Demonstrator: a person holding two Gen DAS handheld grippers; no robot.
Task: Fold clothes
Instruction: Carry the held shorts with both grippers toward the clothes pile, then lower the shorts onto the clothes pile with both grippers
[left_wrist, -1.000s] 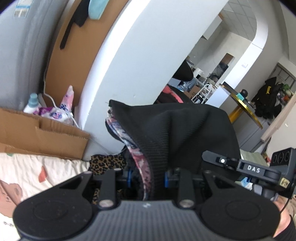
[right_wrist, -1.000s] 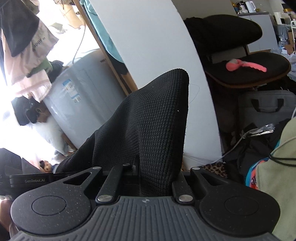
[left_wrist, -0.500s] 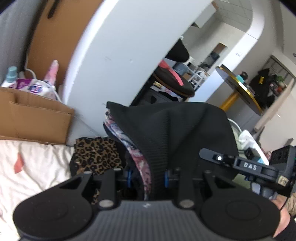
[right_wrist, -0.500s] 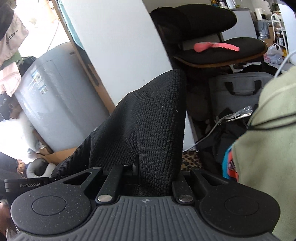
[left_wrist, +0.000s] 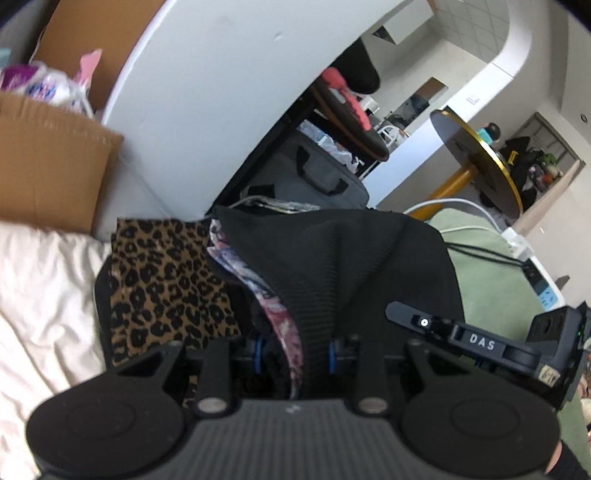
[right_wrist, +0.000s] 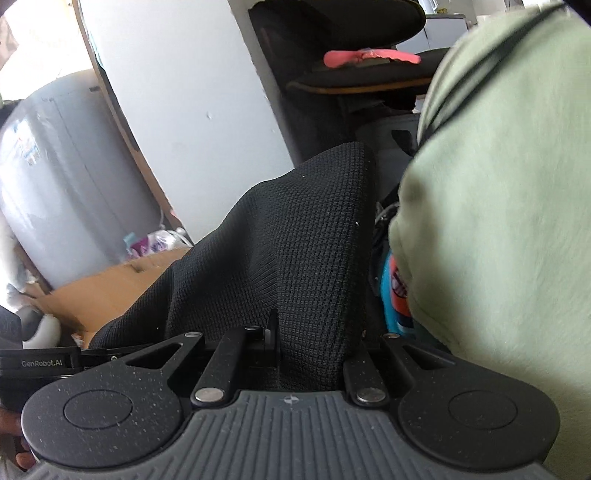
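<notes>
If either pinch slackens, the black knit garment (left_wrist: 332, 258) could sag onto the leopard-print cloth (left_wrist: 166, 280) lying near left and lose its fold line. Left gripper (left_wrist: 295, 354) clamps the knit's edge with patterned fabric; right gripper (right_wrist: 295, 343) clamps its other end. Garment rises ahead, spanning both.

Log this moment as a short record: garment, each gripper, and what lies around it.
garment: black knit garment, patterned lining showing at the left-hand corner
left gripper: shut on one corner of the garment
right gripper: shut on another corner
below left: leopard-print cloth on a cream sheet
right side: green fabric
background: cardboard box, white wall
</notes>
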